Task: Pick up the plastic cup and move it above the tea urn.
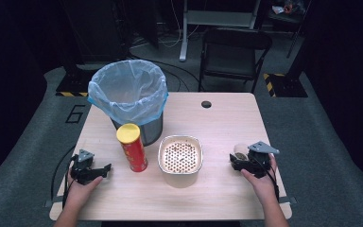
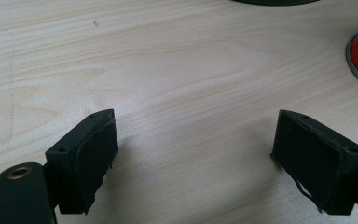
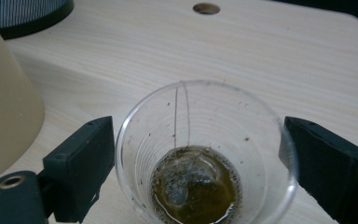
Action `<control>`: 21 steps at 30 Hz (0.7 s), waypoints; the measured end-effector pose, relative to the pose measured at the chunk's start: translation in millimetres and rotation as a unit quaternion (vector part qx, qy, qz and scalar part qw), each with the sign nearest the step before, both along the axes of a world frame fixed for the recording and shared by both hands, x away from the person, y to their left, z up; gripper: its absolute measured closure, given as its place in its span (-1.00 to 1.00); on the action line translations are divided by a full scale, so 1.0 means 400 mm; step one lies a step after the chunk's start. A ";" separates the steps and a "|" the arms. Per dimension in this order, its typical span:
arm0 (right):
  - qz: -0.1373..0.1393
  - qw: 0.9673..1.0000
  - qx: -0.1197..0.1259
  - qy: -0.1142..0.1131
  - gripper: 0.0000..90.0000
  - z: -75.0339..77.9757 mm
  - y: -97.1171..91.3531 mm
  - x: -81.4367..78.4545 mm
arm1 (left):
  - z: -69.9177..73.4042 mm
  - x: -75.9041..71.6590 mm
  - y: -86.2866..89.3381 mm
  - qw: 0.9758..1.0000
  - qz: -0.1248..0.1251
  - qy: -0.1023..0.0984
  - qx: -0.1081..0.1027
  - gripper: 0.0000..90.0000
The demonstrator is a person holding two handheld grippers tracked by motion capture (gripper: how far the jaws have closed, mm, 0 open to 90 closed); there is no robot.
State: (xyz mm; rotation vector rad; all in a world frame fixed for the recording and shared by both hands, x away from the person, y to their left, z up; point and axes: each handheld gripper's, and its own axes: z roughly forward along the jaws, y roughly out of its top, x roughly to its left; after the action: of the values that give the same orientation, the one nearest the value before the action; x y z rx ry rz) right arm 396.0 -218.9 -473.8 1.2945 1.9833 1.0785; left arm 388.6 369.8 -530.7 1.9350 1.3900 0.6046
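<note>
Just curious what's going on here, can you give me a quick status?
Left gripper open, empty. Right gripper open around clear cup, tea bag inside. Strainer bowl close left.

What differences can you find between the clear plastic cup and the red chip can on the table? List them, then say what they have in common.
The clear plastic cup is see-through and open-topped; the red chip can is opaque and capped with a yellow lid. The cup is short, the can tall and slim. The cup sits between the right gripper's open jaws; the can stands untouched near the left gripper. Both stand upright on the table.
</note>
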 end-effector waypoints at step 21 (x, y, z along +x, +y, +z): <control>0.125 0.988 0.071 0.047 0.26 0.157 0.236 0.016 | 0.000 0.000 0.000 1.000 0.000 -0.001 -0.003 -0.70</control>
State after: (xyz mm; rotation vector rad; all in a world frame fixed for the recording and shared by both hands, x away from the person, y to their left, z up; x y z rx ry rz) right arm 402.6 -124.4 -410.9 1.2095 2.2186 1.3200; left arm 388.6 369.9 -530.8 1.9295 1.3904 0.6020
